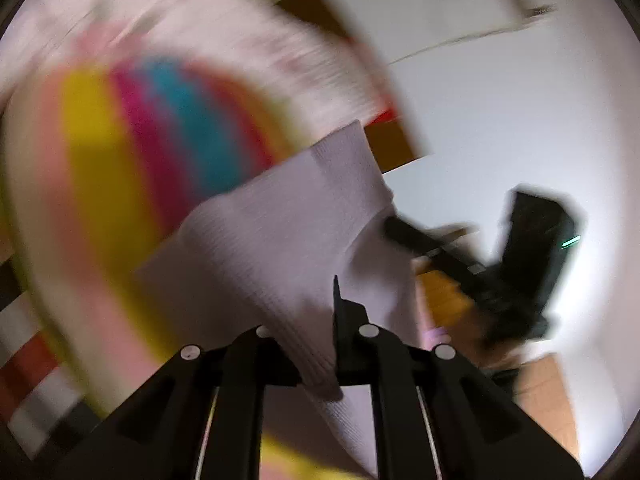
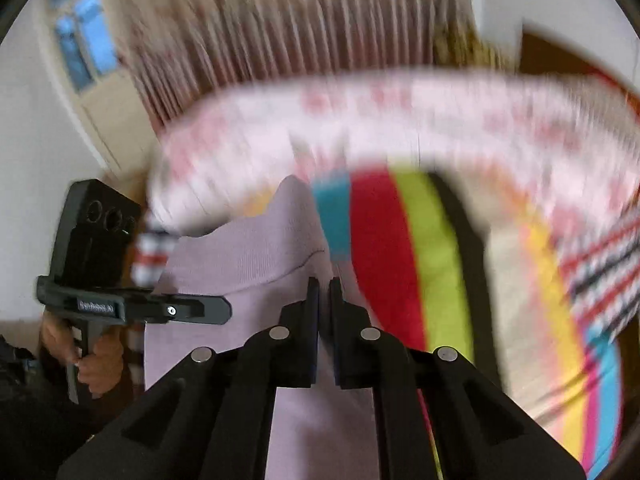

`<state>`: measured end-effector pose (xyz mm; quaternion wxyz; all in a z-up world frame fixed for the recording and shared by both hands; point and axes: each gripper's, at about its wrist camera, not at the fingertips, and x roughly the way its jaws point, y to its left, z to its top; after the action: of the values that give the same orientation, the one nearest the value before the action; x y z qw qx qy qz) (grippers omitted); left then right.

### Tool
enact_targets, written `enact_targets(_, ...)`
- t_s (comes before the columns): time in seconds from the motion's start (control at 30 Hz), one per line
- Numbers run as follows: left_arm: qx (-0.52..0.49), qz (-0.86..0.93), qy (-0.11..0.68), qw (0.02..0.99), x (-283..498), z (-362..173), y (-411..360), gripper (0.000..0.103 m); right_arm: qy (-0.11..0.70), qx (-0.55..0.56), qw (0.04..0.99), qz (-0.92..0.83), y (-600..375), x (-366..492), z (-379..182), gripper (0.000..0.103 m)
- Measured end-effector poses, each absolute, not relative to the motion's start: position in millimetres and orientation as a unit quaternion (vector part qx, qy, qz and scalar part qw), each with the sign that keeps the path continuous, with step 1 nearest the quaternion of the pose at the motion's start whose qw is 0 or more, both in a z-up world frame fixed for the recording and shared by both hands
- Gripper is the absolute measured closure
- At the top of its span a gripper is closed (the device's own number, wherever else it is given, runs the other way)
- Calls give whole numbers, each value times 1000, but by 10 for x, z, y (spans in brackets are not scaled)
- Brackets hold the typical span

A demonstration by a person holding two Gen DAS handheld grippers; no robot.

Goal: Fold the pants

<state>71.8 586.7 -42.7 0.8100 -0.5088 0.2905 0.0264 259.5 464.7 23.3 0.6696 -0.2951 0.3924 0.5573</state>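
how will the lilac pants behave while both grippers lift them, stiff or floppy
Probably floppy: the lilac pants sag and crease between the left gripper and right gripper. Likely light, since thin pinches at the edge seem to carry them. The ribbed knit looks grippy rather than slick, so slipping seems unlikely.

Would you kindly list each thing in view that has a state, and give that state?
Pants: lilac, lifted, pinched by both grippers, hanging in folds.
Left gripper: shut on pants.
Right gripper: shut on pants.
Striped blanket: spread out behind the pants, blurred.
Curtain: drawn, blurred.
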Motion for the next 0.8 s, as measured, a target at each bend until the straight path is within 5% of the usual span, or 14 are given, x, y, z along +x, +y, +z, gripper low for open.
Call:
enact_targets(0.07, -511, 31, 304, 803, 776, -659, 5844, 94, 410, -311, 673, 531, 4682, 2621, -160, 96)
enact_targets(0.2, -511, 18, 271, 816, 731, -662, 5840, 93, 420, -260, 675, 548, 4451, 2686, -57, 90)
enact_targets(0.27, -496, 22, 277, 823, 778, -623, 5826, 91, 408, -256, 682, 551, 4339, 2677, 96, 74)
enact_targets(0.33, -487, 16, 274, 829, 820, -562, 5792, 80, 387, -240, 691, 561, 4097, 2600, 348, 33)
enact_targets(0.37, -484, 10, 267, 833, 851, -533, 5755, 72, 370, -232, 700, 565, 3934, 2579, 434, 25)
enact_targets(0.57, -448, 27, 258, 856, 906, -425, 5695, 69, 299, -272, 752, 521, 2944, 2488, 537, 37)
enact_targets(0.7, -485, 24, 233, 843, 818, -544, 5750, 66, 347, -247, 758, 495, 2939, 2911, 255, 58)
enact_targets(0.8, -489, 27, 228, 842, 787, -529, 5730, 54, 367, -230, 731, 528, 3261, 2964, 88, 62)
